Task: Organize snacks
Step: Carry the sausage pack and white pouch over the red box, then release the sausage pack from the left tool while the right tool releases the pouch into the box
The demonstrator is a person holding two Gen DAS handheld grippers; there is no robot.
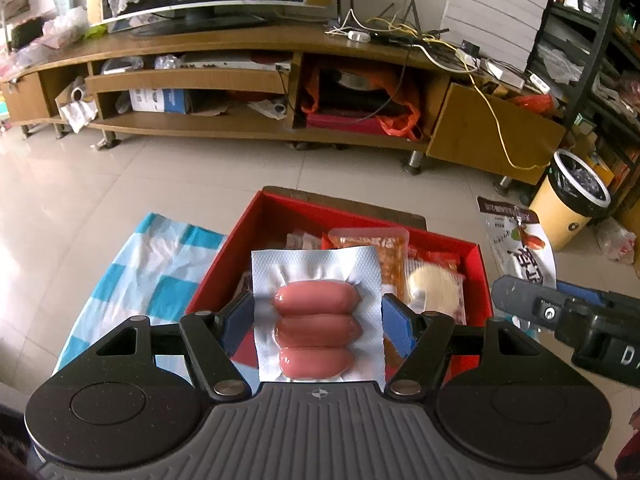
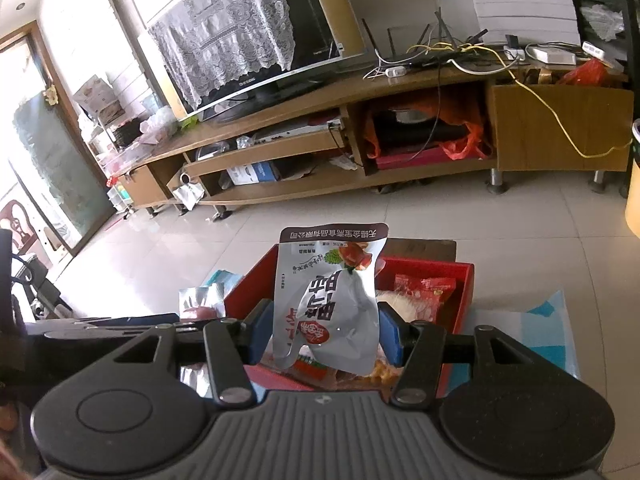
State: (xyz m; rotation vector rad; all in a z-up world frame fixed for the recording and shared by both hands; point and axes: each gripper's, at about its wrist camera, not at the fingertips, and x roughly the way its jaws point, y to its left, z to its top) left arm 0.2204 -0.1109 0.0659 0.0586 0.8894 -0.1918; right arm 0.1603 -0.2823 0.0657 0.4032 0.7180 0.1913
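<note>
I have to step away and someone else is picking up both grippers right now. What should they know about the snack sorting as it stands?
Left gripper: shut on the sausage pack, three sausages in clear vacuum wrap, held above the red box.
Right gripper: shut on the grey snack pouch, also lifted over the box.
Box: on the floor, still holding several packets, among them an orange packet and a pale round item. A blue-and-white checked cloth lies beside it.
Done: two packs picked up.
Left: set both down wherever they belong, then sort the rest. No destination shows in view.
</note>
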